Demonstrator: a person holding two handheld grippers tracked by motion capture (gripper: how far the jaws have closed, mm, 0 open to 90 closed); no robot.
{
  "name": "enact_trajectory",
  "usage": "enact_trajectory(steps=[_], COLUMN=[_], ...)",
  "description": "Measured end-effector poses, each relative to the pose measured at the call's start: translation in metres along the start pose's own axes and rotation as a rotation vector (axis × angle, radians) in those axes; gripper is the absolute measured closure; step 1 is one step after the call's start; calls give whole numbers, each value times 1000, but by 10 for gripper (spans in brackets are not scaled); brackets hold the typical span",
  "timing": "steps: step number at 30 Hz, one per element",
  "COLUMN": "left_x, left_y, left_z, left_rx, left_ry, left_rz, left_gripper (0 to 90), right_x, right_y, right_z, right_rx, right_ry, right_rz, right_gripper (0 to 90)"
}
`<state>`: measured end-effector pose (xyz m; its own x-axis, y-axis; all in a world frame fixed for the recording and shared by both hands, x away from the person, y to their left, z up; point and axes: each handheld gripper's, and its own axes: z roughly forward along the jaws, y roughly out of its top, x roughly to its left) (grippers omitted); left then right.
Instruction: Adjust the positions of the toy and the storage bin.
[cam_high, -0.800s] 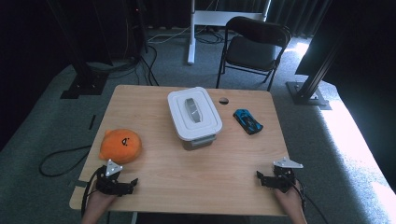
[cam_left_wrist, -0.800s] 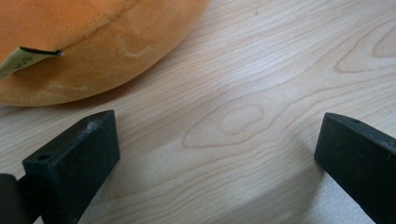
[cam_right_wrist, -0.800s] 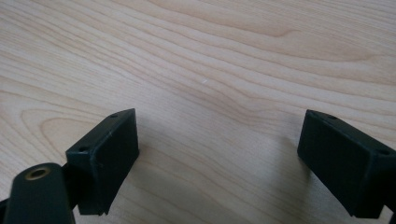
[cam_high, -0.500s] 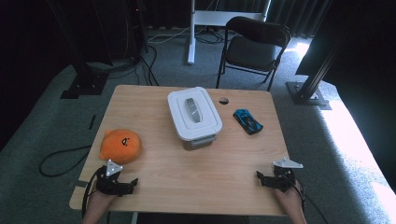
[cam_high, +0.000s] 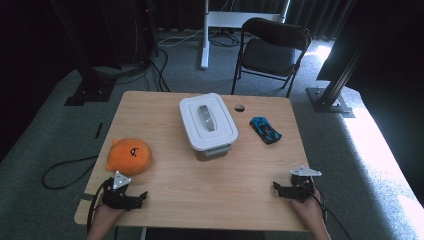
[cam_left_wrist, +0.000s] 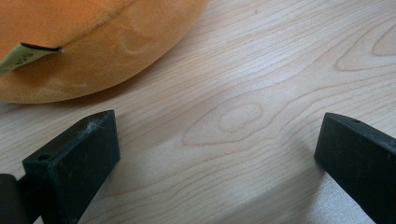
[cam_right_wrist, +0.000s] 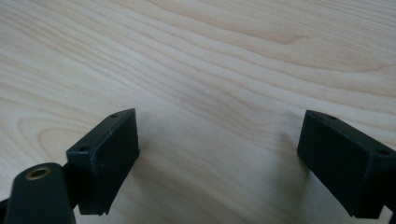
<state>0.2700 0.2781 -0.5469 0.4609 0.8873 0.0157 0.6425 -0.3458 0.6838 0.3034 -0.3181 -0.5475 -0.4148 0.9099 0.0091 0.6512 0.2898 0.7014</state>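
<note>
Both claws rest low at the near edge of the table (cam_high: 165, 120), one at each corner, well apart from each other. The left claw (cam_high: 141, 196) has its jaws spread wide with nothing between them but bare wood; the left gripper view shows the same gap, with the orange plush toy (cam_left_wrist: 88, 42) bulging in at the upper left and a small tag sticking out of its seam. Seen from the high view, that plush toy (cam_high: 129, 156) sits just beyond the left claw, near it but not touching. The right claw (cam_high: 276, 187) is likewise spread apart and holds nothing, its jaws over plain wood grain in the right gripper view. A white lidded box (cam_high: 208, 125) stands in the middle of the table, its grey handle on top. To its right lies a small blue toy car (cam_high: 265, 130), apart from the box. A black folding chair (cam_high: 272, 50) stands on the floor behind the table.
</note>
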Motion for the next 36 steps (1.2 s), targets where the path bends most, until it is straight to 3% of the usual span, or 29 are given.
enact_trajectory(steps=[6, 11, 17, 25, 34, 36], left_x=[0, 0, 0, 0, 0, 0], left_y=[0, 0, 0, 0, 0, 0], left_z=[0, 0, 0, 0, 0, 0], left_rx=[0, 2, 1, 1, 1, 0], left_ry=[0, 0, 0, 0, 0, 0], left_rz=[0, 0, -1, 0, 0, 0], left_gripper=[4, 4, 4, 4, 4, 4], right_x=[1, -4, -8, -13, -17, -19], right_y=[8, 13, 18, 31, 48, 52], right_z=[7, 9, 6, 6, 5, 5], right_rx=[8, -6, -19, -33, -56, -55], right_ry=[-1, 45, 26, 37, 14, 28], right_rz=[3, 30, 28, 46, 32, 36], right_gripper=[120, 121, 121, 120, 121, 121])
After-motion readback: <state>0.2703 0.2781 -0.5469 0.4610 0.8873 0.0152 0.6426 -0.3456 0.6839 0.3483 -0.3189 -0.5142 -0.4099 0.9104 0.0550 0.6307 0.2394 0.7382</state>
